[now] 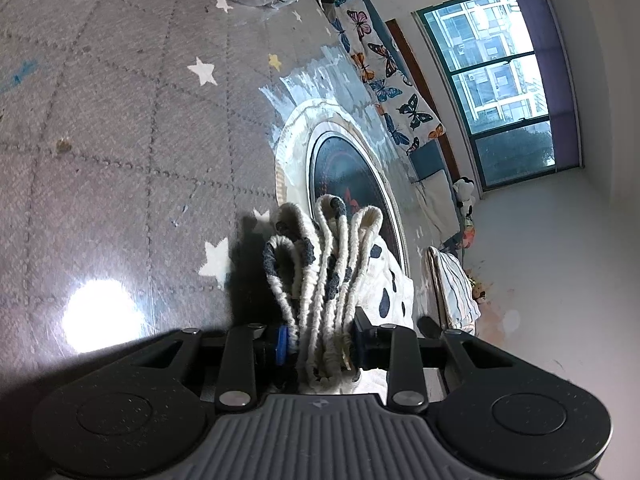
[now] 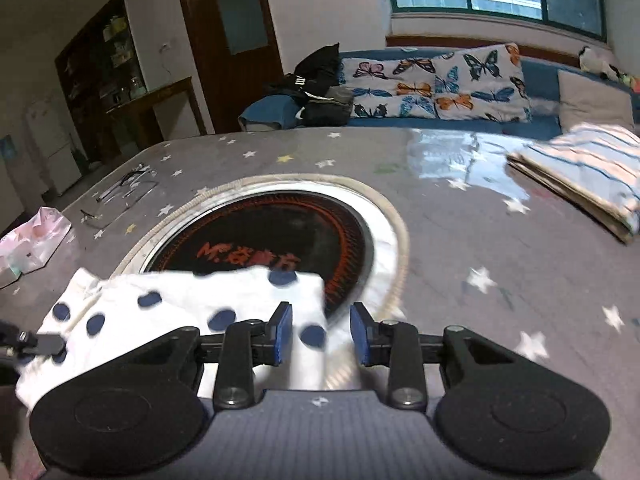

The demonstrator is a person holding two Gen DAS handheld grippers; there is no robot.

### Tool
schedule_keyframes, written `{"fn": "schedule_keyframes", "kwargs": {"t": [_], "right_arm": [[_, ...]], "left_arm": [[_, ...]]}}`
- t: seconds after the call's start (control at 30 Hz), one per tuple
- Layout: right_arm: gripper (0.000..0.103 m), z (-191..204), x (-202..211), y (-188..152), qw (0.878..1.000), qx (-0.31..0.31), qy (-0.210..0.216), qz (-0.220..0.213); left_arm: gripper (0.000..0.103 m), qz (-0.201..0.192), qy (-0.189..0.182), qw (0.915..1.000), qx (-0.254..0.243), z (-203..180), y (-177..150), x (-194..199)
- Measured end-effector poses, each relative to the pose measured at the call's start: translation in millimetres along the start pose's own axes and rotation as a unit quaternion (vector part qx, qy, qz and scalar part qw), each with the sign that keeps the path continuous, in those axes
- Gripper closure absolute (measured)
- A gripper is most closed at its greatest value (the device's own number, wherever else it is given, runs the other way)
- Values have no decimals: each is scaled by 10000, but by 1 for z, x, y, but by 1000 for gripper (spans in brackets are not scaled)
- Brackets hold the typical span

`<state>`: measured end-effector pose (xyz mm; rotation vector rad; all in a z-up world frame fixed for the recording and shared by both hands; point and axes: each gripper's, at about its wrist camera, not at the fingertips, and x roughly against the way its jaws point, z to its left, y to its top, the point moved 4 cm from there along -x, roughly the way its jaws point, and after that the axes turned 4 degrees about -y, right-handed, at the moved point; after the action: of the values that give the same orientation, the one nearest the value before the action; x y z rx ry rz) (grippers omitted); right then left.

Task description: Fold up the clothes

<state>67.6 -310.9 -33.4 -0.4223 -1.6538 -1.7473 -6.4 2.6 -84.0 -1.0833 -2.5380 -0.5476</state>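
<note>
A white garment with dark blue spots (image 2: 192,300) lies on the grey star-patterned table (image 2: 500,248), partly over its round dark inset (image 2: 264,240). My left gripper (image 1: 322,342) is shut on a thick bunch of the garment's (image 1: 320,264) ribbed folds, which stand up between the pads. Its black finger (image 2: 44,343) shows at the left edge of the right wrist view. My right gripper (image 2: 322,334) hovers over the garment's right corner. Its blue pads stand apart, with cloth lying in the gap and no pad pressing on it.
A folded striped garment (image 2: 580,176) lies at the table's far right. A pink plastic bag (image 2: 32,240) and a clear tray (image 2: 120,196) sit at the left. Behind the table stands a blue sofa with butterfly cushions (image 2: 440,84) and dark clothes (image 2: 316,80).
</note>
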Motion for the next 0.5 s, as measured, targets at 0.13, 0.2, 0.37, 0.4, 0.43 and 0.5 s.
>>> {"fn": "schedule_keyframes", "kwargs": {"t": [0.13,0.2,0.37,0.4,0.43,0.5], "right_arm": [[71,-6,13,-16,9996,-183,163,161],[71,-5,17,-26,9989,-296,266,232],[70,-3,19,-36,9978,-571,336,86],[70,-2,19,-37,9975,-608,361,65],[70,-1,20,-38,9972,-642,384,44],[70,2,21,-38,9971,-657,394,13]], "left_arm": [[70,35,-13,10000,-37,1,1,-1],[70,50,-20,10000,-27,2,2,0],[70,78,17,9999,-86,2,4,1],[70,82,25,9999,-106,2,5,1],[70,86,31,9999,-124,2,5,1],[70,94,43,9998,-160,2,4,1]]}}
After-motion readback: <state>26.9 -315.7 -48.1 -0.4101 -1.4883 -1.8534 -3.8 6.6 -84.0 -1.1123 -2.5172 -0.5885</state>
